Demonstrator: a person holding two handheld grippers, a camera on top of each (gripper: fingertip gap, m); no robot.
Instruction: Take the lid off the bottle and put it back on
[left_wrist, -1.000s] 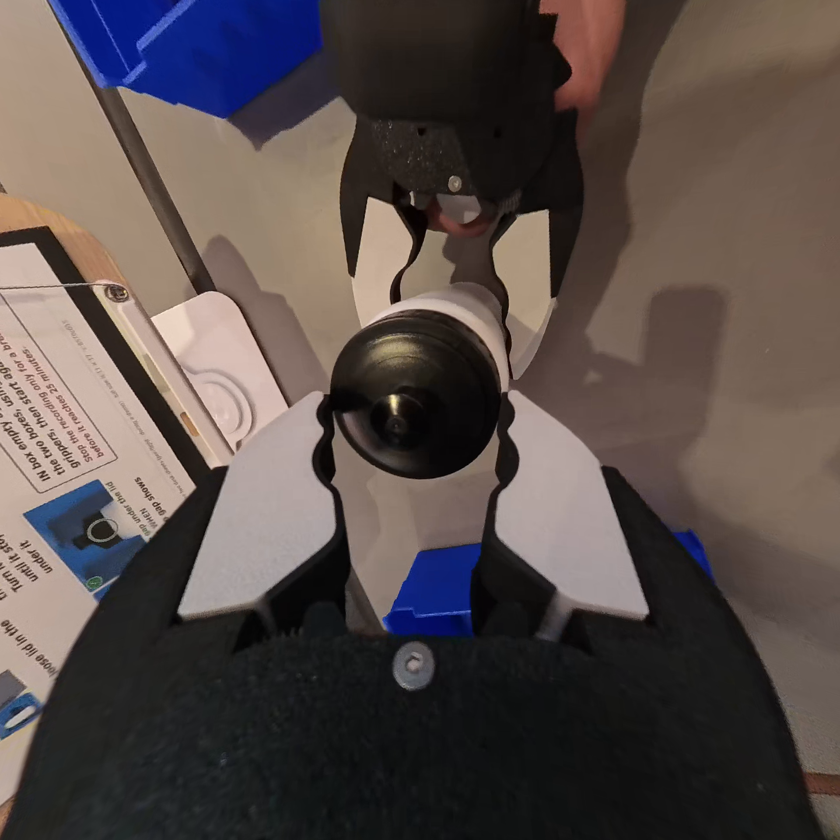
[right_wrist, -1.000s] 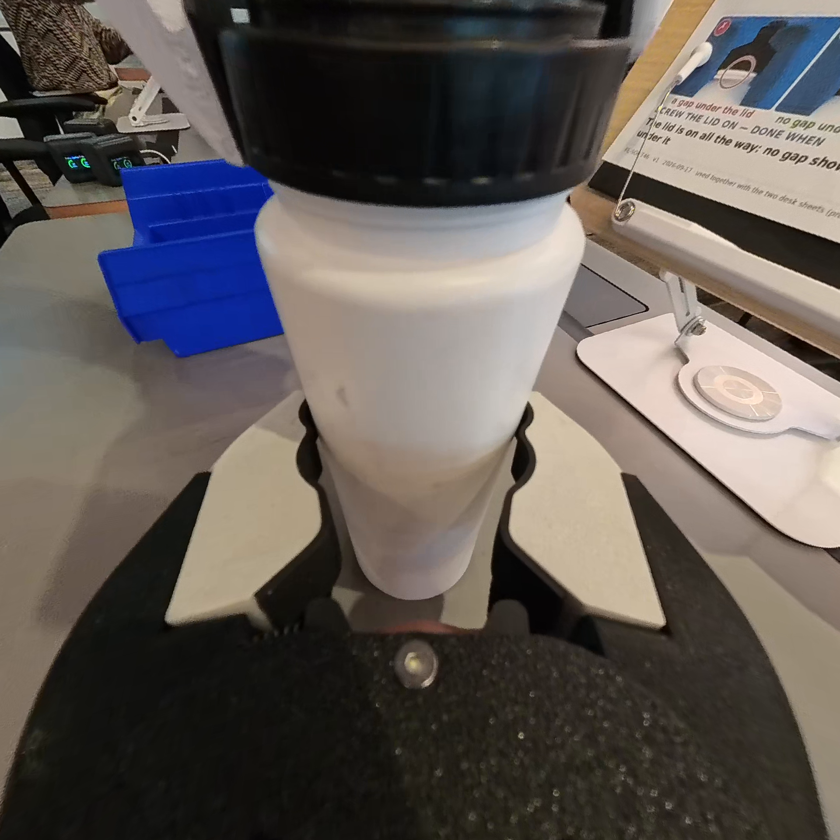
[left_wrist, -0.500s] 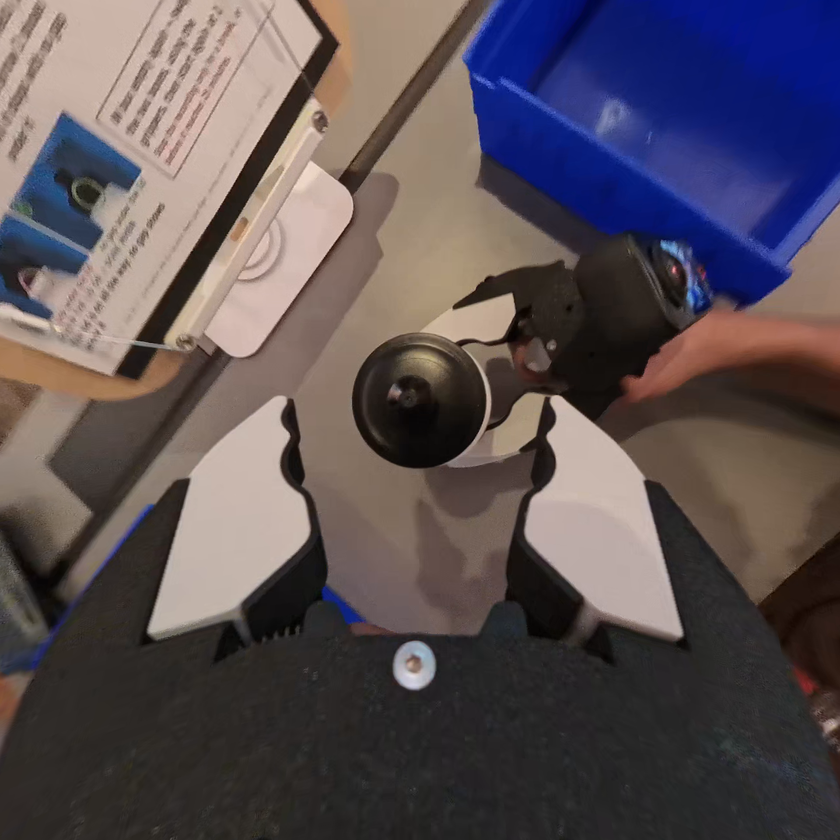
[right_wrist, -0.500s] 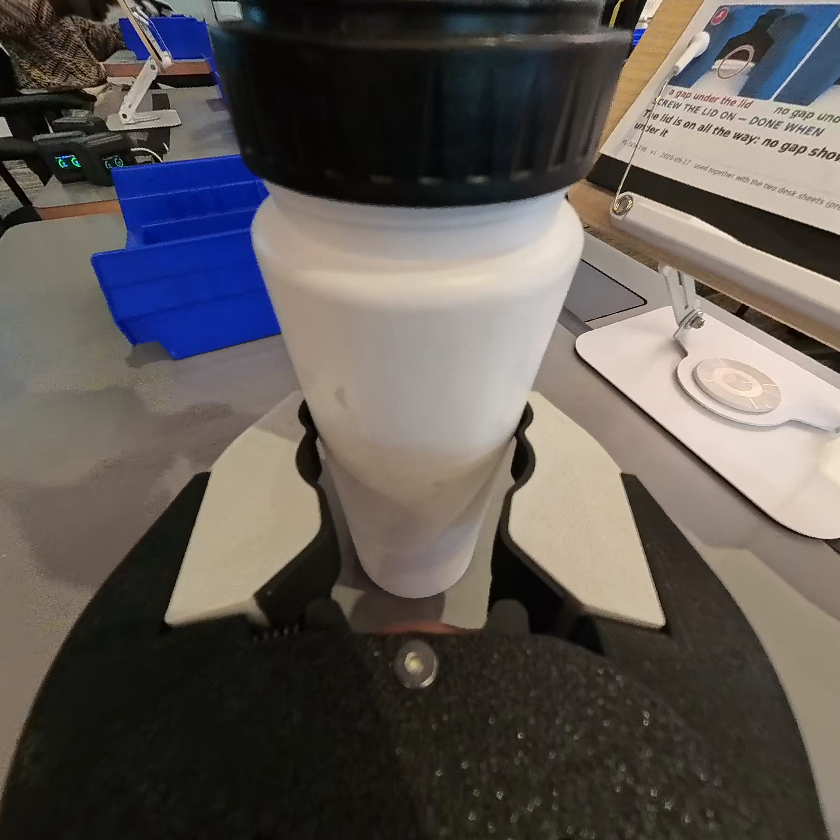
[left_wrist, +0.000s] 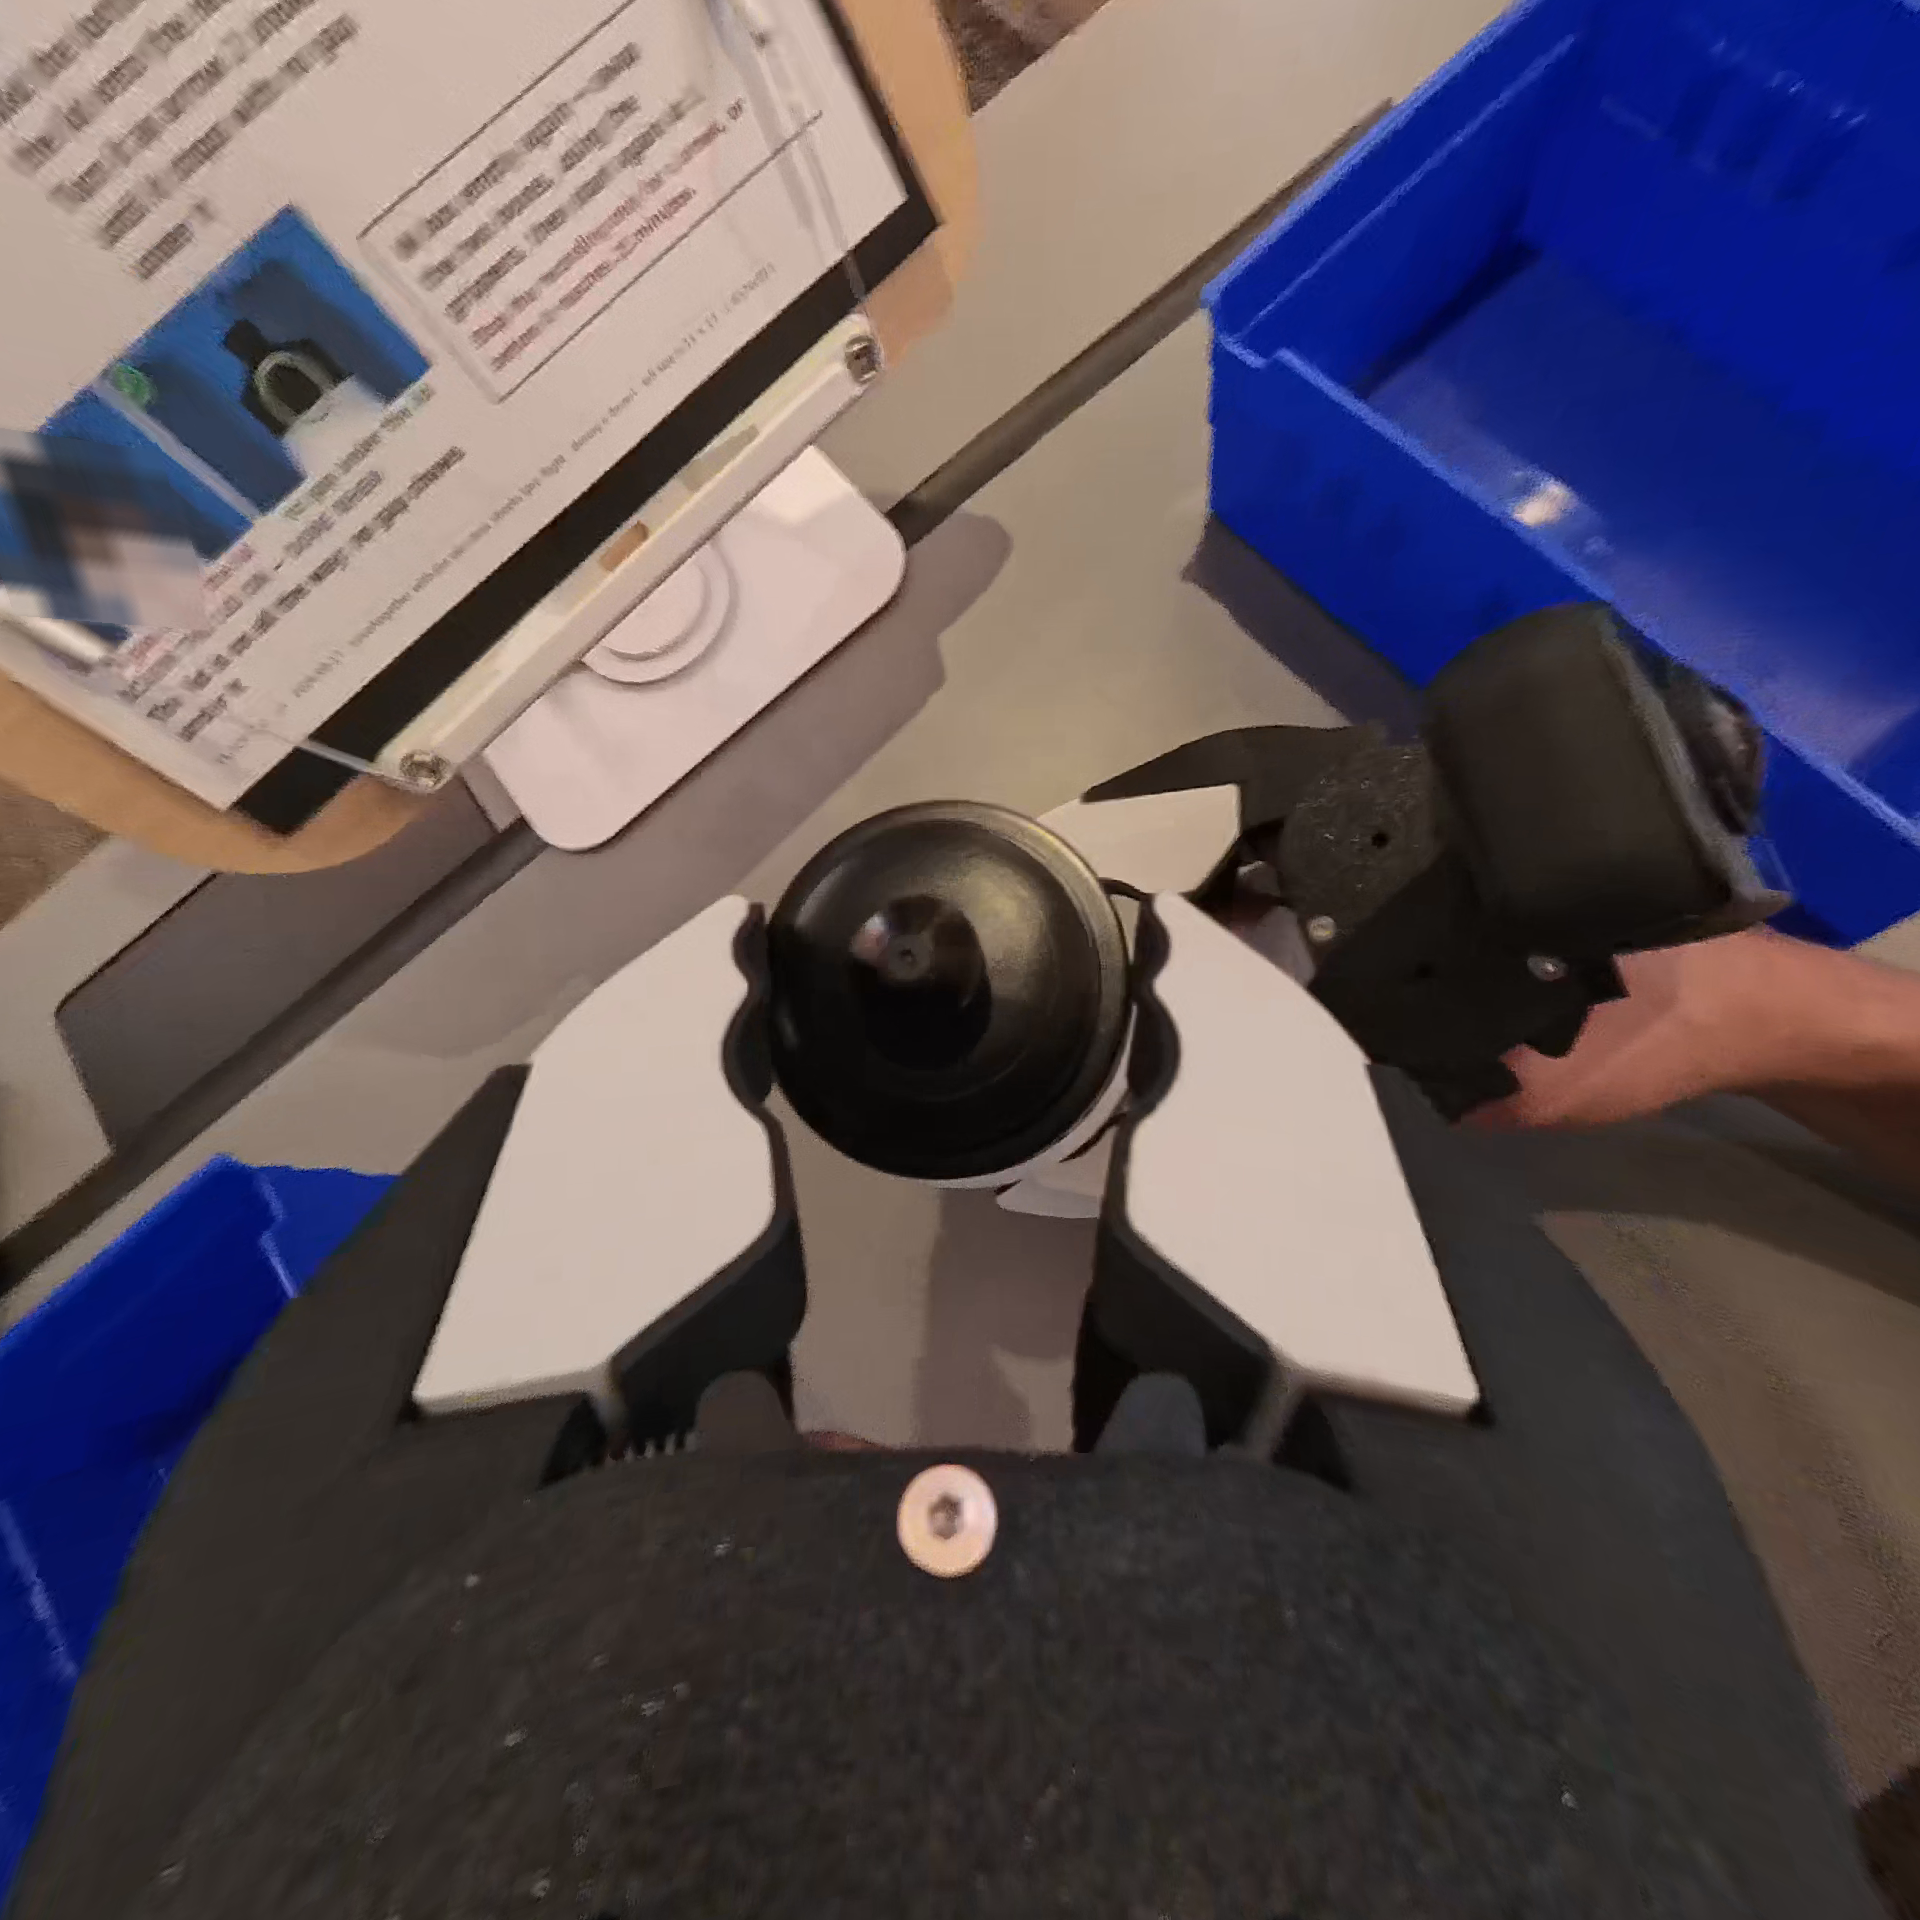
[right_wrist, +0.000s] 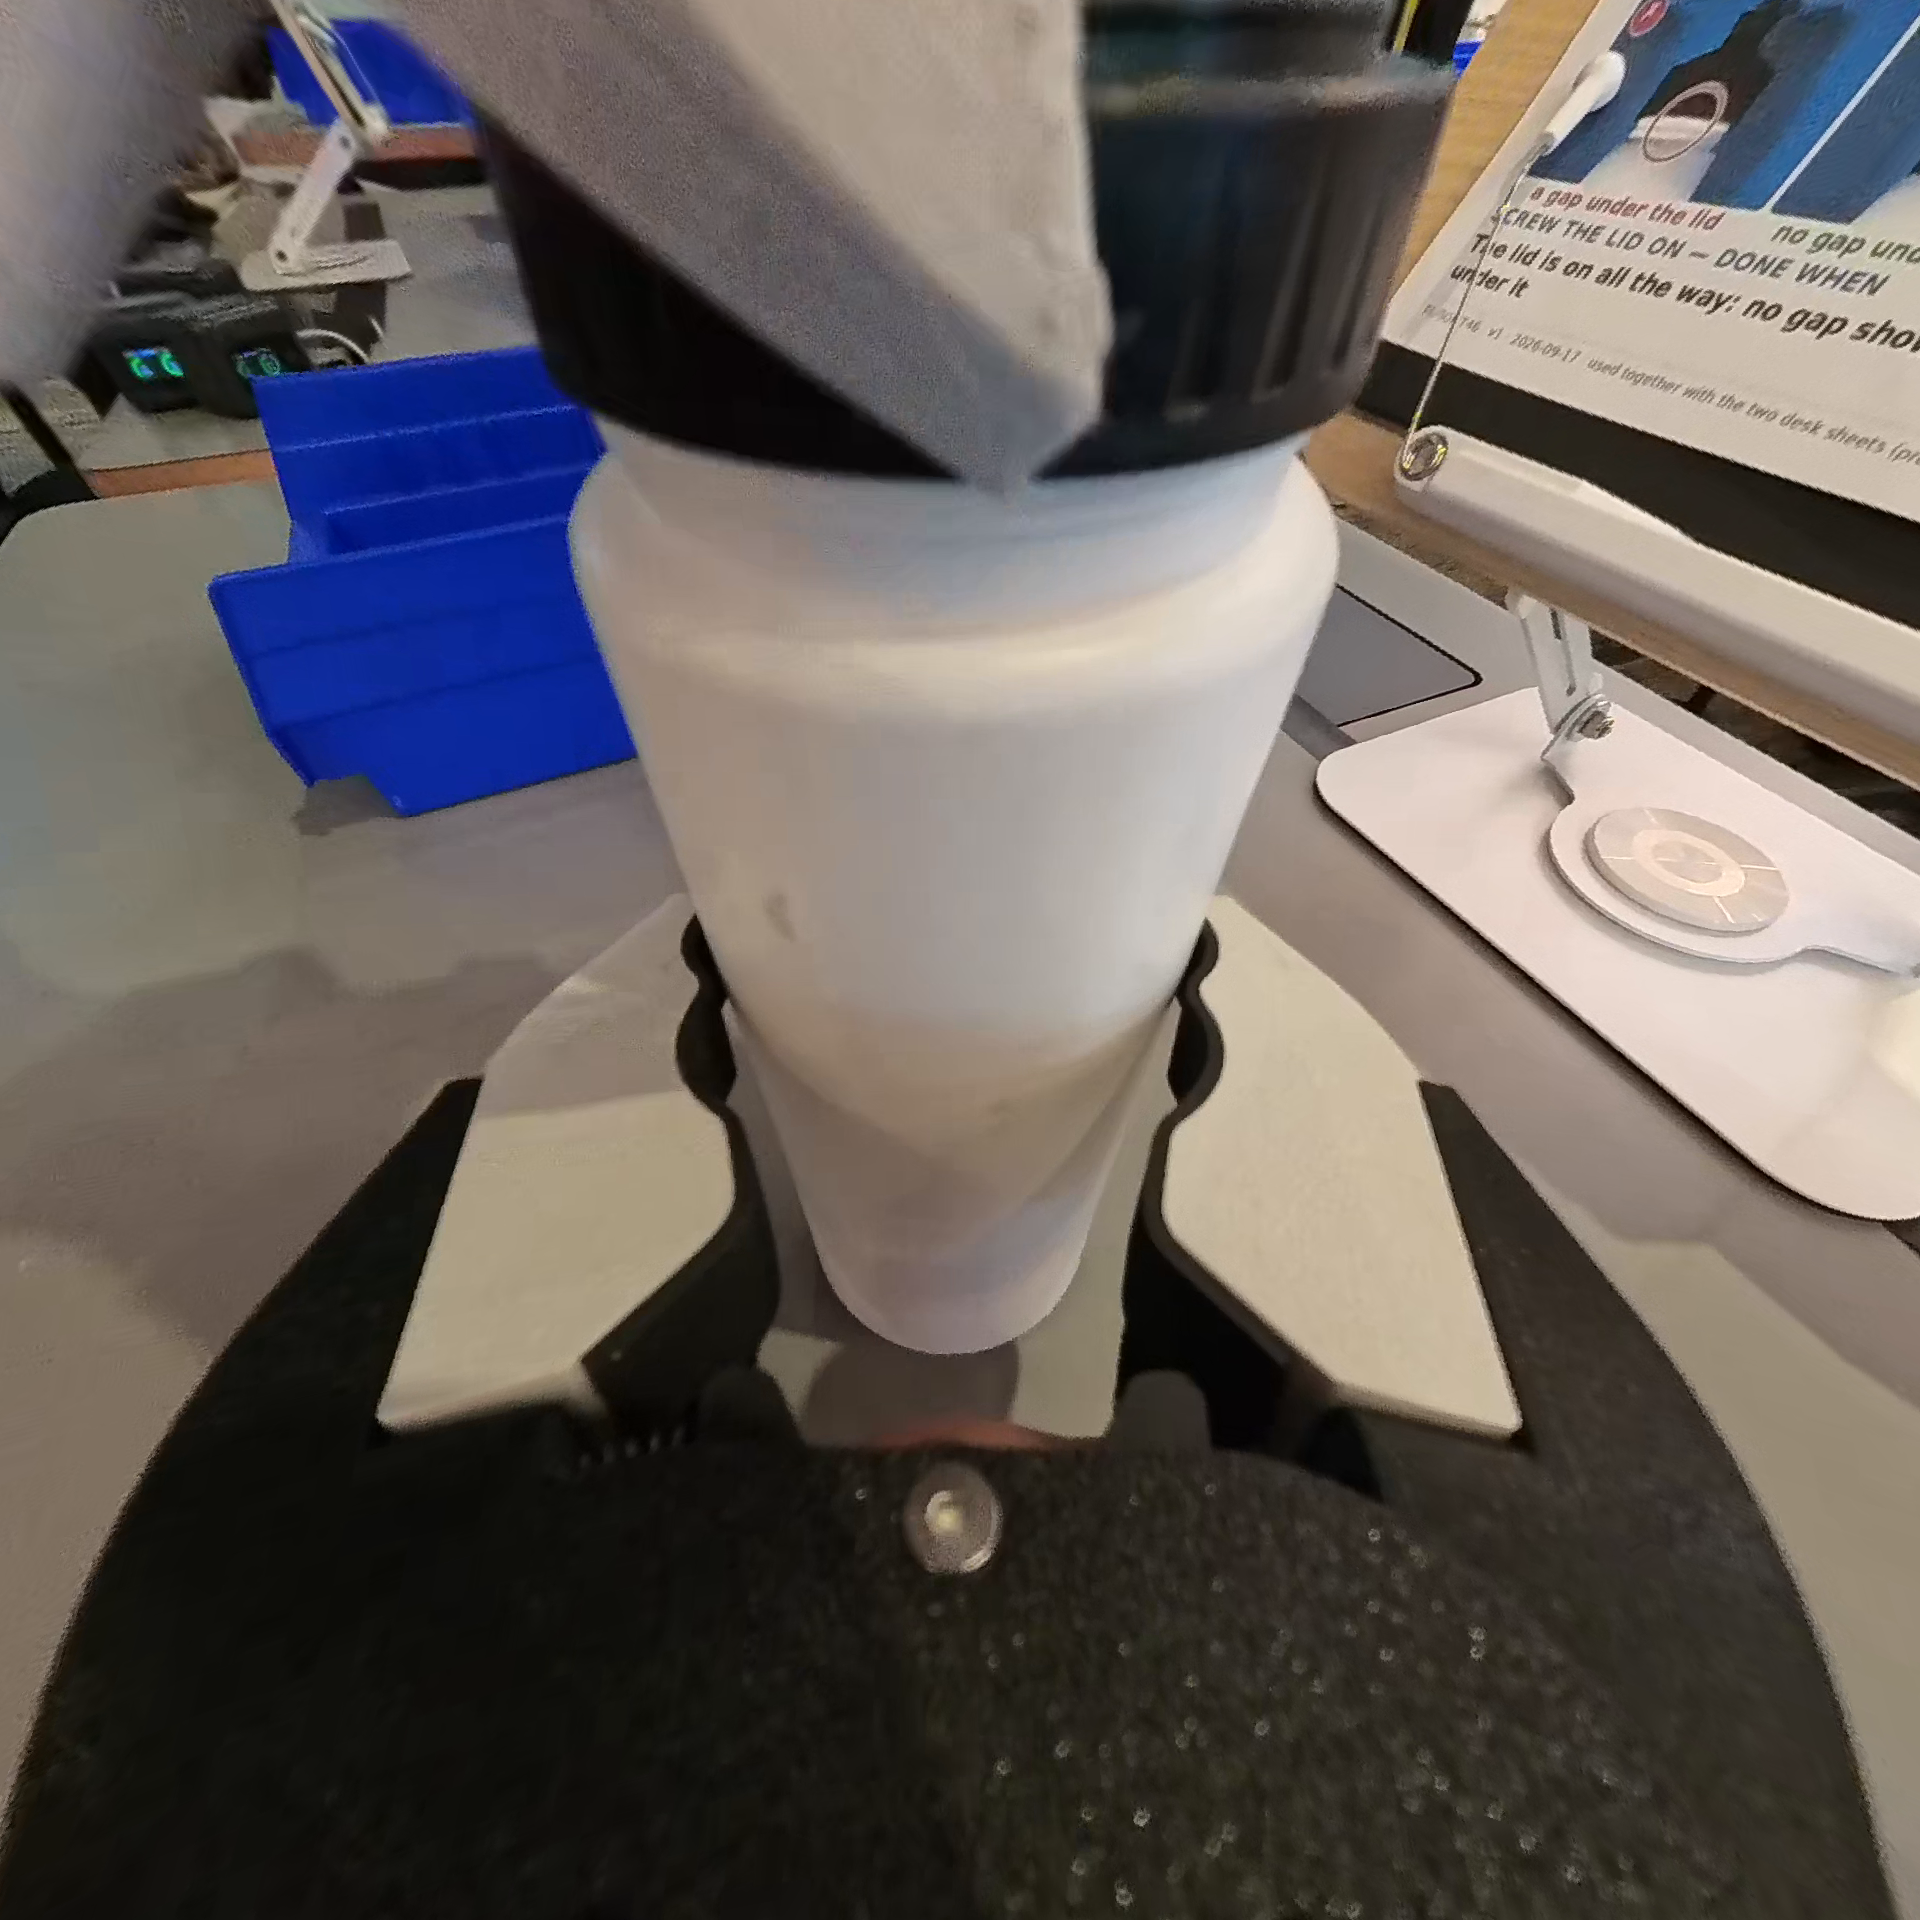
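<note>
A white bottle (right_wrist: 956, 727) with a black screw lid (right_wrist: 1257, 260) stands upright on the grey table (right_wrist: 208, 935). My right gripper (right_wrist: 951, 966) is shut on the lower body of the bottle, both pads pressed against it. My left gripper (left_wrist: 948, 935) comes from above and is shut on the black lid (left_wrist: 940, 987), its pads touching the rim on both sides. One grey finger (right_wrist: 831, 208) of the left gripper crosses in front of the lid in the right wrist view. The right gripper's body (left_wrist: 1455, 862) shows in the left wrist view, held by a hand (left_wrist: 1683, 1039).
A blue bin (left_wrist: 1662, 364) stands behind the right gripper and another (left_wrist: 125, 1403) is at the lower left. An instruction sheet (left_wrist: 416, 312) on a white stand base (left_wrist: 727, 665) is close by. They also show in the right wrist view: the bin (right_wrist: 436, 582) and the base (right_wrist: 1662, 935).
My left gripper let go of the lid, opened wide, swung round above the bottle, and has come together on the lid once more. The right gripper kept its hold on the bottle.
</note>
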